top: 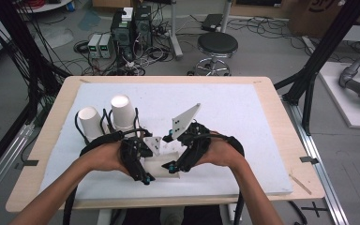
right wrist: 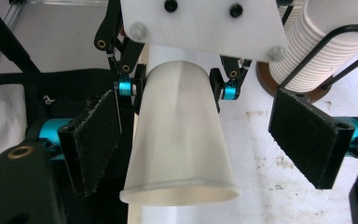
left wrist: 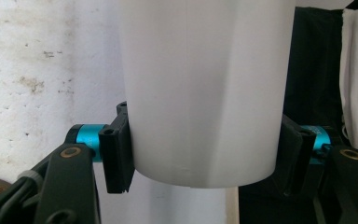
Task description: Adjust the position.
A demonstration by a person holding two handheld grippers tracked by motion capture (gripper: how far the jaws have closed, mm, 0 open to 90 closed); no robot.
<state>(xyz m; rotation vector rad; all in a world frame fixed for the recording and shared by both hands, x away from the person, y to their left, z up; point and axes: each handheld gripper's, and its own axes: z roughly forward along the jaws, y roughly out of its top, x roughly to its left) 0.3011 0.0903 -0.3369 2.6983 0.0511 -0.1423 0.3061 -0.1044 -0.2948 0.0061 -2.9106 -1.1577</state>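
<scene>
A single white paper cup (top: 161, 164) hangs between both hands near the table's front middle. My left gripper (top: 151, 172) is shut on it: in the left gripper view the cup (left wrist: 200, 93) sits squeezed between both black pads (left wrist: 116, 154). In the right gripper view the cup (right wrist: 179, 140) points its open rim at the camera, and the left gripper (right wrist: 177, 86) clamps its narrow far end. My right gripper (right wrist: 200, 140) is open, its pads (right wrist: 307, 140) standing wide on either side of the cup without touching it. In the high view the right gripper (top: 173, 166) faces the left one.
Two upside-down stacks of white paper cups (top: 90, 123) (top: 123, 112) stand in black wire holders at the left of the white mat (top: 243, 122); one stack (right wrist: 307, 46) lies just beyond the right gripper. A stool (top: 217, 45) and computer boxes stand on the floor behind the table.
</scene>
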